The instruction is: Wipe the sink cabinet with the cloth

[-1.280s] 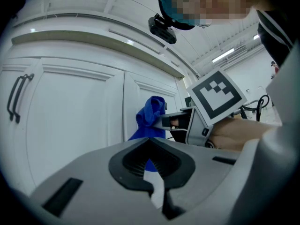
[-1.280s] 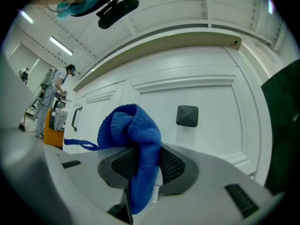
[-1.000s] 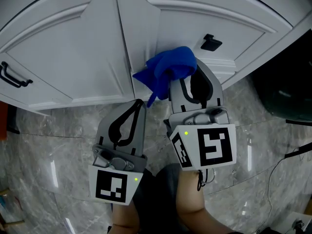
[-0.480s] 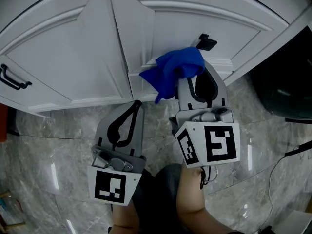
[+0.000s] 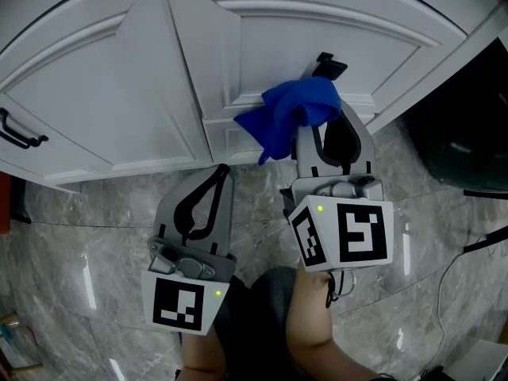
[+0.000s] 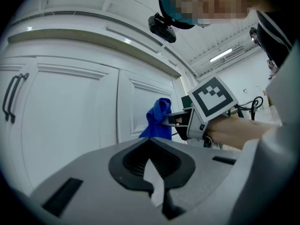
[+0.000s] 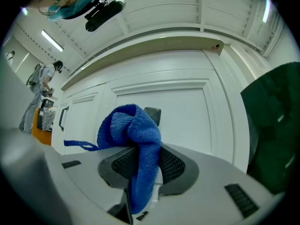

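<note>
— Where was the cloth (image 5: pixel 295 111)?
— Clamped in the right gripper (image 5: pixel 324 132), bunched against the cabinet door (image 5: pixel 317 38) beside its black handle (image 5: pixel 331 65). Left gripper (image 5: pixel 221 171) hung apart from it, jaws together, empty.

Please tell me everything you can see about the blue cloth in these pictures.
The blue cloth looks like soft, fuzzy microfibre, bunched into a loose lump. The right gripper is shut on it. One fold hangs down between the fingers, and a pointed corner droops to the left. It lies against the white cabinet door, just below the black handle.
</note>
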Demonstrator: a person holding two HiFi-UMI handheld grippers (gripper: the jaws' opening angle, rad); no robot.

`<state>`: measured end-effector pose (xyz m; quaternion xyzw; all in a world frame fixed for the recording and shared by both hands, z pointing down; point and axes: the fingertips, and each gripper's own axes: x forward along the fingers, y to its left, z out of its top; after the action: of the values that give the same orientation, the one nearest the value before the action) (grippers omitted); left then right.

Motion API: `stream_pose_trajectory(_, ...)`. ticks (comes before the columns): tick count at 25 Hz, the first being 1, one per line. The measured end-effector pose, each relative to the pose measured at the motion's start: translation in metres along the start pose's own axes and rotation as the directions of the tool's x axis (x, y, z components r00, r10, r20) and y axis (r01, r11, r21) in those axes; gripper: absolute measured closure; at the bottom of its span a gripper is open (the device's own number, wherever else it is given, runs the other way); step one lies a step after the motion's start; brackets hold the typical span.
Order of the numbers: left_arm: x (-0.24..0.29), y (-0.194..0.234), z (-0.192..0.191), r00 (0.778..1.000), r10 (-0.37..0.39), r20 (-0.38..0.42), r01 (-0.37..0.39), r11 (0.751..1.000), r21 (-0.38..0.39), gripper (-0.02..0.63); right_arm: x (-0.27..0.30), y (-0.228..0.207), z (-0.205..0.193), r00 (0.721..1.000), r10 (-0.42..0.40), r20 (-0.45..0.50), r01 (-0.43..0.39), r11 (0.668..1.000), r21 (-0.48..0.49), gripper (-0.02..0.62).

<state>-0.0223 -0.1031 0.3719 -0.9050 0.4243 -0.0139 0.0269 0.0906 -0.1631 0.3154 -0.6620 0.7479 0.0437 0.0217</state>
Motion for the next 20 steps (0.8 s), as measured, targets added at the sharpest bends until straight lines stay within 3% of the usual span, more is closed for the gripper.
stream_pose_trajectory(9, 0.005, -0.002, -0.004, 1.000, -0.005, -0.011, 0.005, 1.000, 0.000, 0.606, -0.003, -0.018, 0.001, 0.999, -0.041, 0.006, 0.041, 0.999, 0.018, 0.480)
stream_pose_trajectory(20, 0.010, -0.006, -0.008, 1.000, -0.017, -0.022, 0.017, 1.000, 0.000, 0.606, -0.016, -0.063, -0.002, 0.986, -0.164, 0.018, 0.163, 0.986, 0.031, 0.480)
